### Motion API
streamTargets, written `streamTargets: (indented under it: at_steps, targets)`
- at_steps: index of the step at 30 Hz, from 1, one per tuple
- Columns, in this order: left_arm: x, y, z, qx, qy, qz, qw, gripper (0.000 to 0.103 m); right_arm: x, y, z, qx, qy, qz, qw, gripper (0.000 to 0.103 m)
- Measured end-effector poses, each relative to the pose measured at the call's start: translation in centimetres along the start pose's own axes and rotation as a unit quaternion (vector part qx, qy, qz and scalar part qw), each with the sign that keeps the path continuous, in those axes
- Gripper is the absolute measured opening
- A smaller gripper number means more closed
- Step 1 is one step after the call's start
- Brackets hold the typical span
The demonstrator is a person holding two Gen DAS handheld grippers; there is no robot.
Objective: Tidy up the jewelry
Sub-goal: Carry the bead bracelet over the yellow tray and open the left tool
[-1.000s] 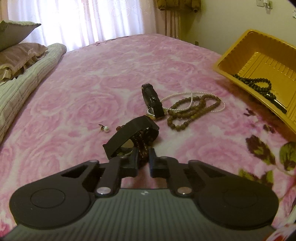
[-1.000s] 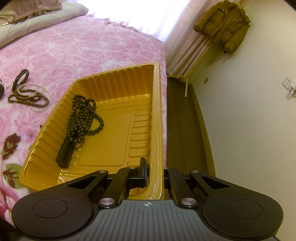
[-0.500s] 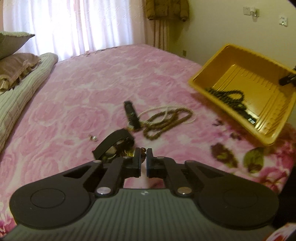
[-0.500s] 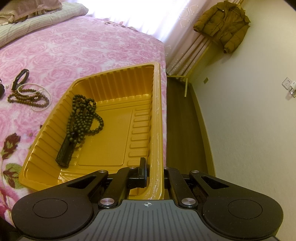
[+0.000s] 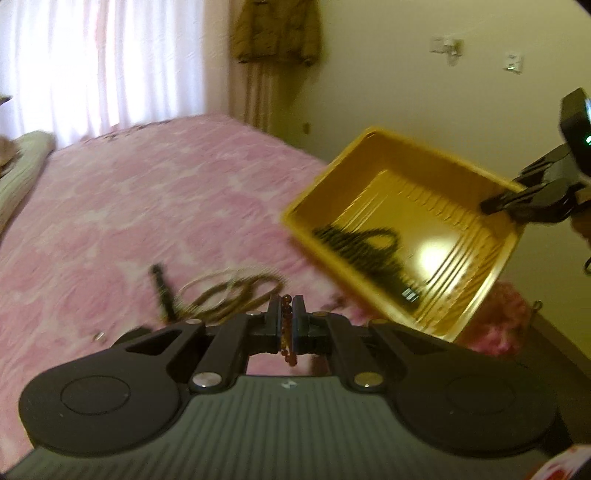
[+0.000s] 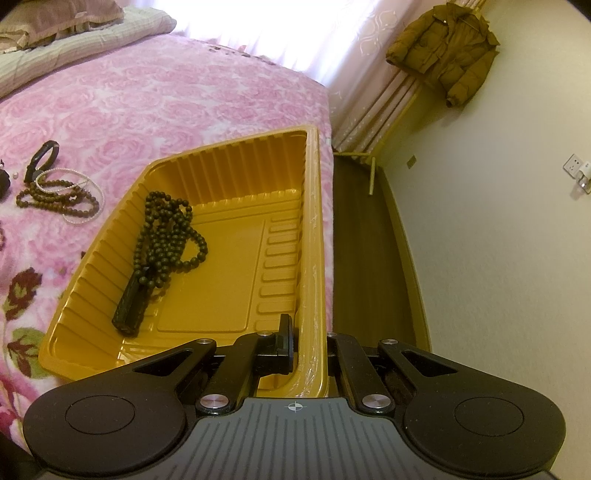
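Note:
My left gripper is shut on a reddish-brown bead bracelet, lifted above the pink bed. My right gripper is shut on the near rim of the yellow tray; it also shows in the left wrist view, and the tray is tilted there. A dark bead necklace lies in the tray's left half. On the bed lie a brown bead necklace tangled with a pearl strand, a black band and a small pearl earring.
The pink rose bedspread covers the bed; pillows lie at its far end. The tray hangs over the bed's right edge above a dark wood floor. A brown coat hangs by the curtains.
My left gripper has closed on the reddish bracelet, lifted it off the bed and swung right towards the tray. The black band that lay over it stays below. My right gripper has not moved.

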State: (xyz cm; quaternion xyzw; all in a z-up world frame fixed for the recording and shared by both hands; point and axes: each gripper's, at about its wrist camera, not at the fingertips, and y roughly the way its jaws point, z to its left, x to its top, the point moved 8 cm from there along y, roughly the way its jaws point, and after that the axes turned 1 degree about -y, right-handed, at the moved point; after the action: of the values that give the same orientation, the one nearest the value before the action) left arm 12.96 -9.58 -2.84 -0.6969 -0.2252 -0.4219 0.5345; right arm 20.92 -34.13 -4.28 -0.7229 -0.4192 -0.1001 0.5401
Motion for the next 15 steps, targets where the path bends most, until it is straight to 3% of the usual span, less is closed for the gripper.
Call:
streamTargets:
  at_steps: [9, 15]
  targets:
    - [4.2, 2.4, -7.4, -0.095, 0.028, -0.027, 0.9947, 0.004, 0.0, 0.0, 0.0, 0.0, 0.0, -0.001, 1.0, 0.003]
    - [3.7, 4.1, -10.5, -0.144, 0.035, -0.009, 0.9889, 0.004, 0.1, 0.0, 0.0, 0.001, 0.001, -0.001, 1.0, 0.003]
